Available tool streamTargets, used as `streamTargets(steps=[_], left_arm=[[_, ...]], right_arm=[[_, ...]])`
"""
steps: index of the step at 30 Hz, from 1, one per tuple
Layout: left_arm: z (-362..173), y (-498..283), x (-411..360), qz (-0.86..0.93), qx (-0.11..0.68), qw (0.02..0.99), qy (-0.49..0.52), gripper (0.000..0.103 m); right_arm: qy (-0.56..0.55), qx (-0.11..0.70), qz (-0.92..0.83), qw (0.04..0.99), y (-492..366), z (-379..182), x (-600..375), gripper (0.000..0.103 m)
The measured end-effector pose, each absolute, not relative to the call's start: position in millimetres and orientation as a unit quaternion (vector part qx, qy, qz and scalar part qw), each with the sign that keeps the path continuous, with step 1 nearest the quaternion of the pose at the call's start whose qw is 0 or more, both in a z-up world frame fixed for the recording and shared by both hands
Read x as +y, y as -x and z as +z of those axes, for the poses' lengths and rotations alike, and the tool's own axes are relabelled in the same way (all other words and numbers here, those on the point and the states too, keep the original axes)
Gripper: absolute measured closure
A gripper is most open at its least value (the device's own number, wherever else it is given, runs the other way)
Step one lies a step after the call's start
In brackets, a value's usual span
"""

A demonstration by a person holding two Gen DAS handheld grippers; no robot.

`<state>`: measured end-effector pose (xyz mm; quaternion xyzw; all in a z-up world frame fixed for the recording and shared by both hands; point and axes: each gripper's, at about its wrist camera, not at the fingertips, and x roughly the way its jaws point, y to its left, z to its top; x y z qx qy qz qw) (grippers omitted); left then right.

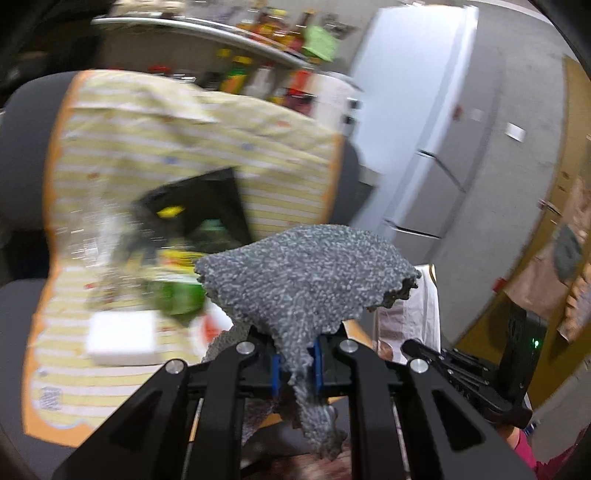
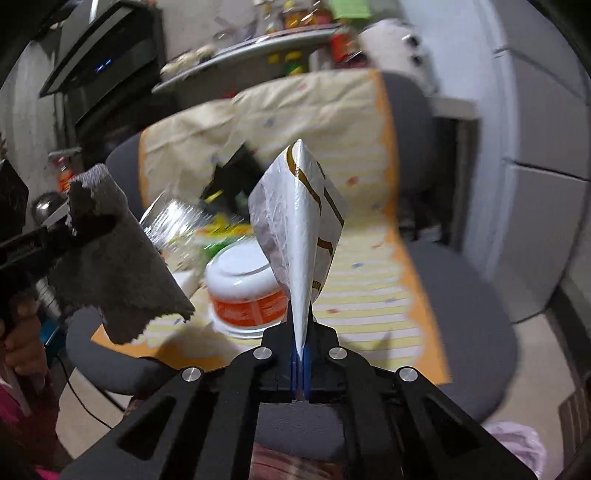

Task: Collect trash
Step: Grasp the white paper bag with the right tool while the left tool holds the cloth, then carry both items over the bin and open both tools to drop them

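My left gripper (image 1: 297, 363) is shut on a grey textured cloth (image 1: 306, 273), which bunches up above the blue pads and hangs below them. The same cloth (image 2: 114, 269) shows at the left of the right wrist view. My right gripper (image 2: 300, 363) is shut on a folded white paper wrapper with brown stripes (image 2: 299, 221), held upright above the table. On the yellow striped tablecloth (image 1: 122, 140) lie blurred trash items: a black tray (image 1: 199, 206), crinkled clear plastic (image 2: 173, 221), green and yellow packets (image 1: 177, 291), a white box (image 1: 122, 338) and a white and orange tub (image 2: 240, 291).
The round grey table (image 2: 461, 306) carries the cloth. Behind it a shelf (image 1: 207, 33) holds bottles and jars. A white fridge (image 1: 421, 122) stands at the right. A dark appliance (image 2: 107, 55) is at the back left. A hand (image 2: 20, 332) grips the left tool.
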<state>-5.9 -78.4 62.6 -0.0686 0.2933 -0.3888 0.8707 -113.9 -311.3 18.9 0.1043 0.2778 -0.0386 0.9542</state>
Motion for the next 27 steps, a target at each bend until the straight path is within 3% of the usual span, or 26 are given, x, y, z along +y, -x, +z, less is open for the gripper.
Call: streamTargets(steps=[9,15,27], left_arm=[[46.9,58.4,-199.4,-0.509,0.285,0.812,0.023,0.092],[25.6,96.9,-268.3,-0.578,0.295,0.761,-0.001,0.092],[-9.2,134.9,-329.2,-0.623,0.331,0.707,-0.037,0.092]], right_arm=[[-0.104,0.243,-0.154,0.952,204.5,22.0,-368.4,0.100],[-0.103,0.271,-0.233,0.928,249.0,9.0,-396.7,0.100],[-0.213,0.374,-0.312,0.847,303.8,-111.5,-462.3,0.095]])
